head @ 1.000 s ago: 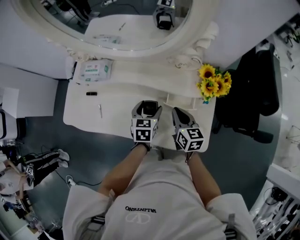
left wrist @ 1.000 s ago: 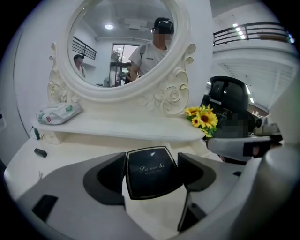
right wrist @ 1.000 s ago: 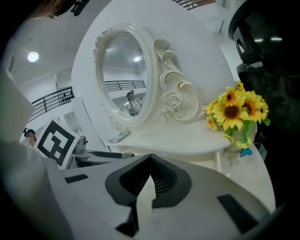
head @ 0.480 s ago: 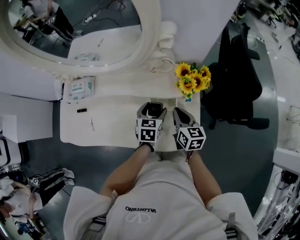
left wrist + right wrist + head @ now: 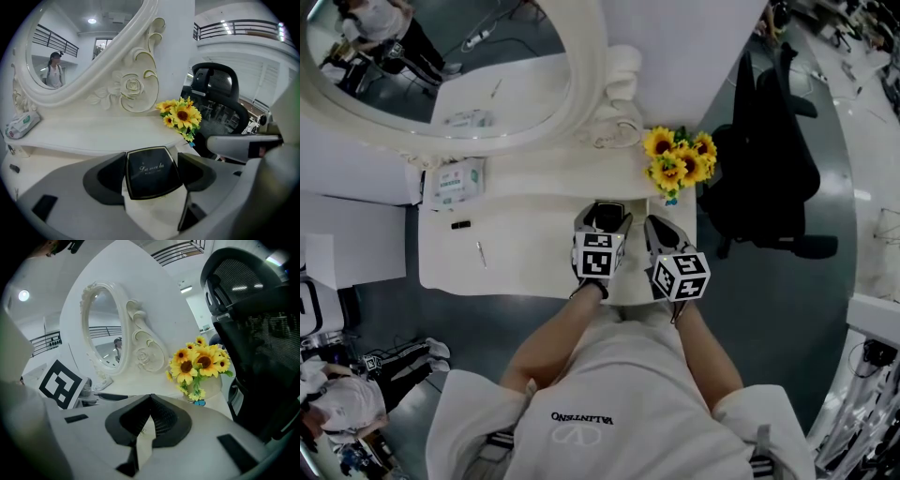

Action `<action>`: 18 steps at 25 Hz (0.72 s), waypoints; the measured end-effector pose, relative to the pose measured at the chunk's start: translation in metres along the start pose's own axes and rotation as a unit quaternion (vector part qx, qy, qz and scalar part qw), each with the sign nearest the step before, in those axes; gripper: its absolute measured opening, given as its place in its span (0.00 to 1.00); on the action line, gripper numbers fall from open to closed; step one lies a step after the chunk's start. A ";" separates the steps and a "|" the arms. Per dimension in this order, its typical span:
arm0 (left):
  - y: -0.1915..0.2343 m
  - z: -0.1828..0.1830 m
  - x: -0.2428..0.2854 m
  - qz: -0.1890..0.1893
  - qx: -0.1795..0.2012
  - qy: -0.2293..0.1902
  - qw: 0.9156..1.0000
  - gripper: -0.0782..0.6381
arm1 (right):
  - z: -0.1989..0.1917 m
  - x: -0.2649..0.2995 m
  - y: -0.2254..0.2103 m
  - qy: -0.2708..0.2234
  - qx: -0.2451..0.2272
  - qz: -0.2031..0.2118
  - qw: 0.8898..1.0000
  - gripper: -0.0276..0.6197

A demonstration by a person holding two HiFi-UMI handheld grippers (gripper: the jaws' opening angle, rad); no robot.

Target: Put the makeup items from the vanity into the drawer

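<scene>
Compact [image 5: 152, 172] is clamped in left gripper [image 5: 603, 217] over vanity [image 5: 525, 244] front edge, right side; right gripper [image 5: 151, 399] shut empty just beside; drawer not discernible, likely below.

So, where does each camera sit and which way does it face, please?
Head view: on the head, steeply down at the white vanity top; torso, forearms, both grippers.
Left gripper view: on left gripper, toward the oval white-framed mirror; jaws clamp a black square compact.
Right gripper view: on right gripper, likewise; jaws shut.
All share the yellow sunflowers.
</scene>
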State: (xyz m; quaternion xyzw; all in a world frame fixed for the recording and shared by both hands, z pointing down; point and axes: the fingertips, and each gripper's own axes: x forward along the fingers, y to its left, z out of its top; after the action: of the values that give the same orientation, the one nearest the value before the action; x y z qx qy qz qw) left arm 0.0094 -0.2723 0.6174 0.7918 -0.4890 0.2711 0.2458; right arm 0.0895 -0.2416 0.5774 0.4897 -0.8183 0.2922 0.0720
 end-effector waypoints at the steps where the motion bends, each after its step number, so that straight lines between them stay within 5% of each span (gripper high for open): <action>1: 0.000 0.000 0.001 0.000 -0.001 0.001 1.000 0.59 | 0.000 0.001 0.000 0.001 -0.001 0.000 1.000 0.06; 18: -0.003 -0.007 0.014 0.000 -0.016 0.024 1.000 0.60 | -0.006 0.011 -0.005 0.015 -0.004 0.000 1.000 0.06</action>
State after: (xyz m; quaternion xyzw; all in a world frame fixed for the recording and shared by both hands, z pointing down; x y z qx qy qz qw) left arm 0.0165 -0.2756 0.6315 0.7814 -0.4869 0.2821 0.2698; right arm 0.0868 -0.2487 0.5886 0.4846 -0.8184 0.2966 0.0862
